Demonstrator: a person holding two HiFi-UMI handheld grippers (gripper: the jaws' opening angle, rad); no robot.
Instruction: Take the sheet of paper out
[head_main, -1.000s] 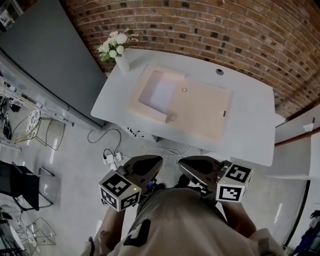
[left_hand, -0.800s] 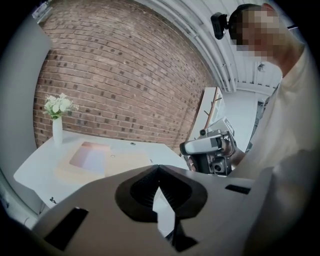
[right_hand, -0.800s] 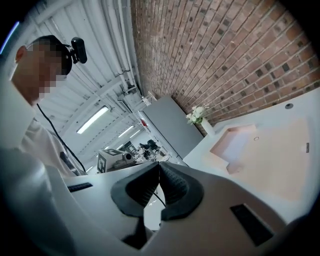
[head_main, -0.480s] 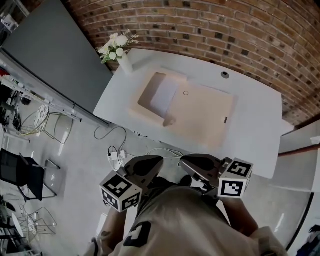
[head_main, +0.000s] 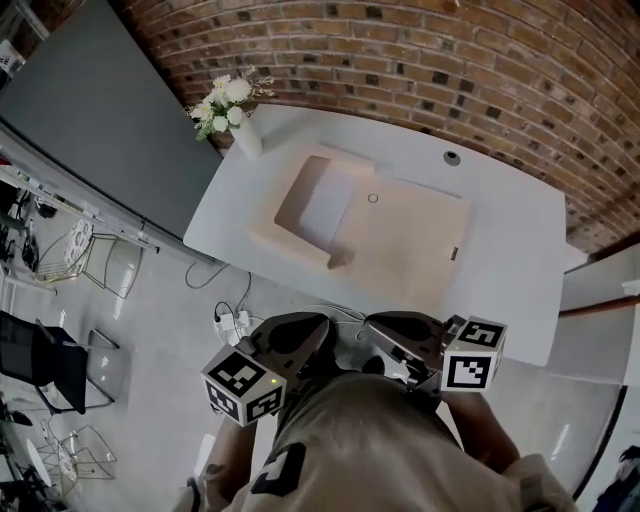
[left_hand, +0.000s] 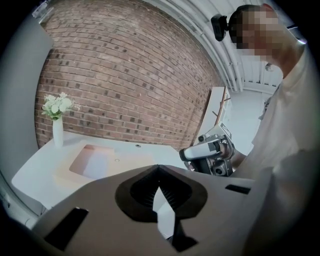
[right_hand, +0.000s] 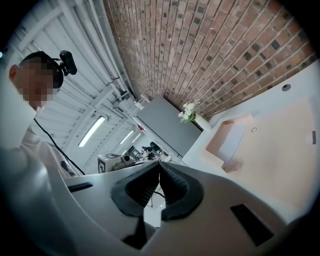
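Left tongs (left_hand: 159, 169) pressed together, nothing between. Right tongs (right_hand: 159, 164) likewise pressed together, empty. Both close to person's body, well short of bench (head_main: 510, 240). Sheet of paper (head_main: 322, 208) lies in sunken left part of beige tray (head_main: 400, 250) on bench. Black-and-white square markers on cubes (head_main: 240, 385).

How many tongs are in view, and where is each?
2. The left tongs are held low by the person's body, the right tongs beside them; both shut, empty, short of the white table.
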